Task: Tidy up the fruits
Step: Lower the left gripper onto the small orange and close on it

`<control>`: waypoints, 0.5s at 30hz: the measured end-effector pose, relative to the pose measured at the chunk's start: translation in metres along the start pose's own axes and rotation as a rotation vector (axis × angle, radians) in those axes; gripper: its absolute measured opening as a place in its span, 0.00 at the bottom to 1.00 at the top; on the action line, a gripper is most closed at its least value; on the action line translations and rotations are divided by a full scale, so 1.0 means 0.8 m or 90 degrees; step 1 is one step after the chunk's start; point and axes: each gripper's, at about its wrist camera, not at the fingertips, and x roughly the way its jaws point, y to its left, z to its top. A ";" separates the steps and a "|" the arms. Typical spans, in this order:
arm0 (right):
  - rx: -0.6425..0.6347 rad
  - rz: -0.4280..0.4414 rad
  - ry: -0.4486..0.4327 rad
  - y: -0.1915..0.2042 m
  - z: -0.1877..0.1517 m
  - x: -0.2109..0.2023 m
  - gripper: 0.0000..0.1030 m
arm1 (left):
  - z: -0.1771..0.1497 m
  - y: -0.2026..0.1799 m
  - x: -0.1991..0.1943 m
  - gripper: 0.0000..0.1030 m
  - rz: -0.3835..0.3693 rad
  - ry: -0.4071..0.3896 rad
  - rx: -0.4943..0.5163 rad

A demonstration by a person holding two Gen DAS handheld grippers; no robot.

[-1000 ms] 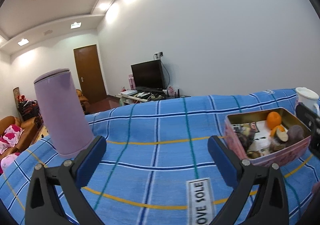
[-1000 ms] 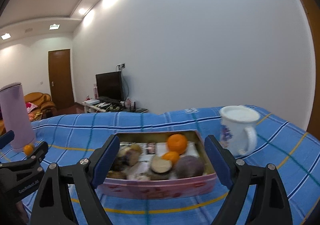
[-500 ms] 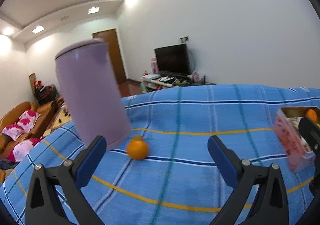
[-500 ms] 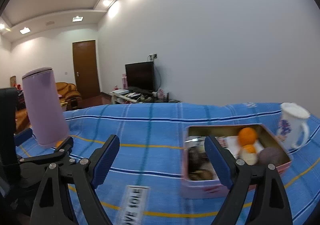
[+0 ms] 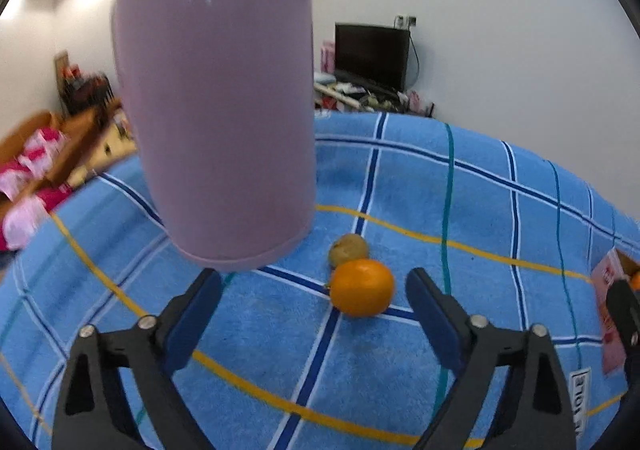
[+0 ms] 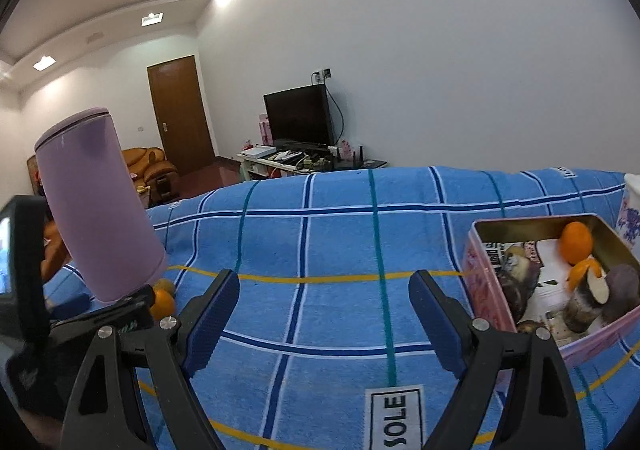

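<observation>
A table covered w/ a blue checked cloth (image 6: 320, 250) is seen from two wrist cams; the left gripper (image 5: 314, 300) is aimed down at an orange (image 5: 362, 287) lying on the cloth, its jaws closing but not yet touching the fruit, which sits between the blue pads, nearer the right-hand one; a small brownish-green fruit (image 5: 348, 248) is seen just behind the orange, touching or nearly so; a tall lilac jug (image 5: 224, 97) stands immediately to their left, filling much of the left view; the right gripper (image 6: 324, 308) is held wide apart w/ nothing between its pads, over bare cloth near a label reading "SOLE" (image 6: 394, 416); a pink tin box (image 6: 576, 346) sits at the right, holding another orange (image 6: 575, 242), an orange piece, a purple round item and other dark items, not clearly identifiable; a white mug (image 6: 632, 209) is partly seen at the far right edge; a TV (image 6: 298, 115) and brown door (image 6: 182, 113) are in the bkgd.
</observation>
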 end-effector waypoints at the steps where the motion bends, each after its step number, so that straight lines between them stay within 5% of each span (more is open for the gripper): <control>1: 0.005 0.007 -0.001 -0.002 0.000 0.000 0.85 | 0.001 -0.001 0.004 0.88 -0.007 0.006 -0.001; 5: 0.028 0.026 -0.010 -0.013 -0.001 -0.007 0.85 | 0.008 -0.015 0.019 0.86 -0.021 0.011 0.015; 8: 0.025 0.038 -0.011 -0.012 -0.002 -0.009 0.85 | 0.009 -0.018 0.031 0.75 -0.047 0.041 0.005; 10: 0.017 0.046 -0.012 -0.006 -0.002 -0.010 0.85 | 0.009 -0.017 0.043 0.57 -0.056 0.071 -0.004; 15: -0.004 0.057 -0.005 0.004 -0.002 -0.008 0.85 | 0.006 -0.003 0.052 0.45 -0.100 0.092 -0.045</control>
